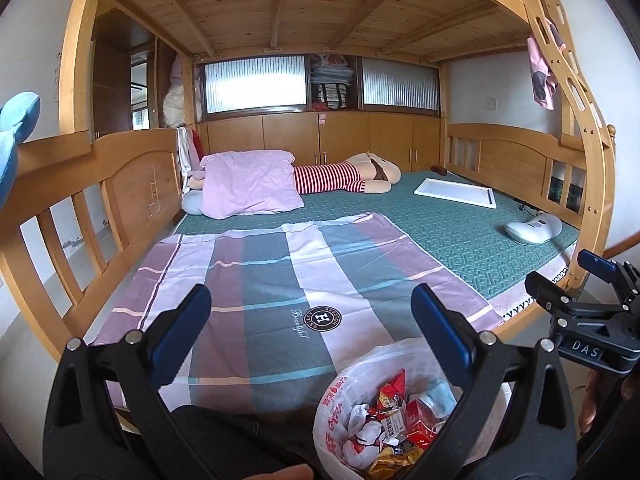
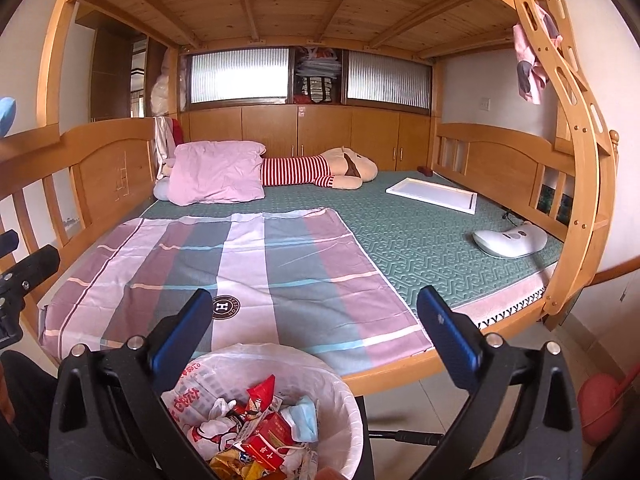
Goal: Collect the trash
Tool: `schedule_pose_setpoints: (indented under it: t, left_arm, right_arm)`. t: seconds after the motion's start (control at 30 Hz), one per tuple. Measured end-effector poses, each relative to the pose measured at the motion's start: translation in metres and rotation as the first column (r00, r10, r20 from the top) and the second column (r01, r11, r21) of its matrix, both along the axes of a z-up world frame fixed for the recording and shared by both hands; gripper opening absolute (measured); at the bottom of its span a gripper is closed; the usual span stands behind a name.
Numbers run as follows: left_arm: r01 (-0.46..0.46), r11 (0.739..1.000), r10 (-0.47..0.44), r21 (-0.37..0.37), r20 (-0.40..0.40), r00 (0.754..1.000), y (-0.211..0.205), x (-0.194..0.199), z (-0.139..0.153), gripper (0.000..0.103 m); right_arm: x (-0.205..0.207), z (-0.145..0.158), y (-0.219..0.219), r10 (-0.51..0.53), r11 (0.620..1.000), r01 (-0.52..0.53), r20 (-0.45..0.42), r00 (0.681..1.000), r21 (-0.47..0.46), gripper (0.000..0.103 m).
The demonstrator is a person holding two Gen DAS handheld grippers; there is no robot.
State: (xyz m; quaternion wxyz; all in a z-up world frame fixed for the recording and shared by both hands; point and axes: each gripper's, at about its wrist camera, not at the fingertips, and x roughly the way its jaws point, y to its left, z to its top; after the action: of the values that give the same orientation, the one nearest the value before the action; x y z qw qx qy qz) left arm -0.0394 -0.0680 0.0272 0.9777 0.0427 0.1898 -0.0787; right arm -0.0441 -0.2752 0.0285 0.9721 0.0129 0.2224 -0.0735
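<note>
"Beautiful" on the plaid sheet (image 1: 304,280); "DAS" on the right hand-held gripper (image 1: 600,276).

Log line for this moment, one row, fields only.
left gripper: open, empty | right gripper: open, empty | trash bin: lined, holds wrappers, mask | checked sheet: no trash seen

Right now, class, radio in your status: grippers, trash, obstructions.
Left gripper open, empty. Right gripper open, empty. Trash in bin below. No loose trash visible on bed.

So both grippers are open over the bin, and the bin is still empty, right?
Not quite: both the left gripper and the right gripper are open, but the bin already holds wrappers, a red carton and a blue face mask, as the right wrist view shows.
</note>
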Motion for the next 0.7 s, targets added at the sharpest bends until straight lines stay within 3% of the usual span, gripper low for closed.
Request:
schedule_pose_setpoints:
  t: [0.7]
  left_arm:
    - [0.007,1.0,-0.007,0.003,-0.009,1.0,-0.0016,0.0009,-0.0014,0.099]
  right_arm:
    - [0.0019,-0.0006,0.0006,0.003,1.0,-0.003,-0.007,1.0,-0.006,0.1]
